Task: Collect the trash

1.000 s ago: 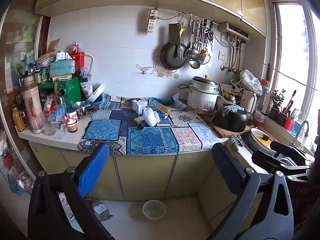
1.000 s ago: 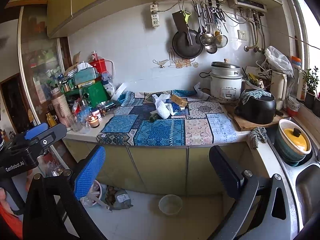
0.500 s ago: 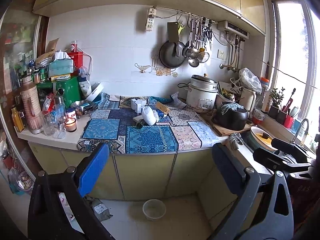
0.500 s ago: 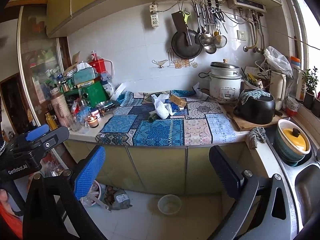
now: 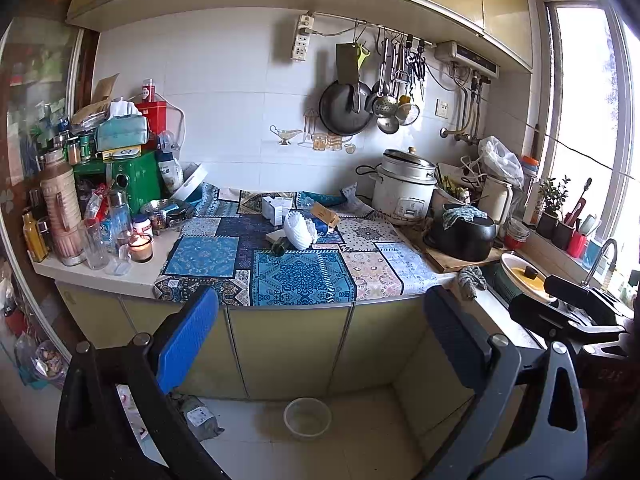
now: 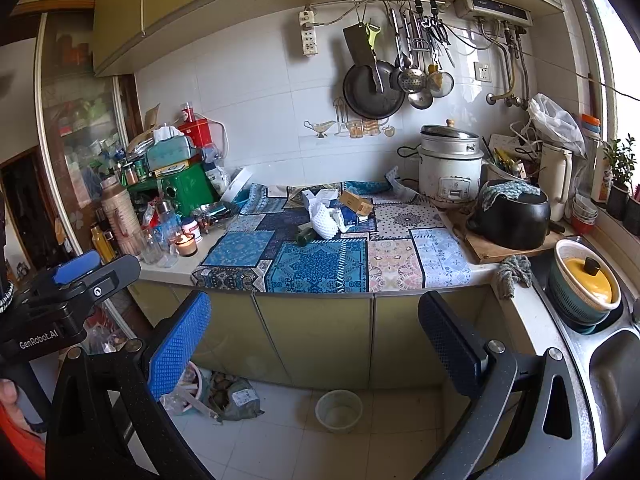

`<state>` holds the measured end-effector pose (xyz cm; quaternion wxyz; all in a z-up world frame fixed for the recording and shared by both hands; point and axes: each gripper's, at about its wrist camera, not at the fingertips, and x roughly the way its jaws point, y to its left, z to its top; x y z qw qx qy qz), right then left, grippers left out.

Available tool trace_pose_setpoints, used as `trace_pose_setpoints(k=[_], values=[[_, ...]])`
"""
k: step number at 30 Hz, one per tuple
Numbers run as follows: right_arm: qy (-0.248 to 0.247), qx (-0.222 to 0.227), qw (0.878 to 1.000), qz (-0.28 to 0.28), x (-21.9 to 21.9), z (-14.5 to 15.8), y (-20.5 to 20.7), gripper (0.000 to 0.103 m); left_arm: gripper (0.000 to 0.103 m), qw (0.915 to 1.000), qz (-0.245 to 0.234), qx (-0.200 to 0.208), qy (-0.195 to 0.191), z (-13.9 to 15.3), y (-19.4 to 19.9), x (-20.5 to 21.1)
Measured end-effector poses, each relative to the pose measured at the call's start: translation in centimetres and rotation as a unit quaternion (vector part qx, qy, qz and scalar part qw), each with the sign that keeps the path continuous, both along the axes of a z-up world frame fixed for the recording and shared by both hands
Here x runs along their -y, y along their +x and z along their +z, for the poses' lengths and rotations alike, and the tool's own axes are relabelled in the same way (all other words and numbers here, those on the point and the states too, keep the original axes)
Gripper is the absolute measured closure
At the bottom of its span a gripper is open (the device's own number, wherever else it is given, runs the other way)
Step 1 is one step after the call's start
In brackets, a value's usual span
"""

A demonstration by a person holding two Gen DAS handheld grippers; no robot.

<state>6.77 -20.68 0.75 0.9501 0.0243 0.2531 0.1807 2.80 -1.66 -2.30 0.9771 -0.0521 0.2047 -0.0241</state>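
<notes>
Trash lies in a heap on the patterned counter mat [image 5: 300, 276]: white foam netting [image 5: 299, 231], a small cardboard box [image 5: 325, 214], white cartons [image 5: 276, 207] and a dark green bottle [image 5: 281, 245] on its side. The heap also shows in the right wrist view, with the netting [image 6: 325, 220] and the cardboard box [image 6: 356, 202]. My left gripper [image 5: 320, 336] is open and empty, held well back from the counter. My right gripper [image 6: 316, 336] is open and empty too, also back from the counter edge.
A lit candle [image 5: 140, 246], glasses and bottles crowd the counter's left end. A rice cooker [image 5: 404, 192] and a black pot [image 5: 464, 232] stand at the right, by the sink [image 6: 616, 372]. A small bowl [image 5: 307, 418] and bags of rubbish [image 6: 232, 396] lie on the floor.
Both views have drifted slightly; the counter sits a touch lower and closer in frame. Both grippers stay open and empty.
</notes>
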Motion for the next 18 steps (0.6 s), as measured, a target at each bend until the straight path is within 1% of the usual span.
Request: trace_pose_setpoints(k=[12,18], values=[[0.001,-0.002,1.000,0.005,-0.19,0.11,0.14,0.000,0.000,1.0000,0.003,-0.002,0.002,-0.35,0.15,0.20],[0.001,-0.002,1.000,0.014,0.19,0.04,0.87,0.000,0.000,1.0000,0.003,-0.002,0.001,-0.13,0.24,-0.55]])
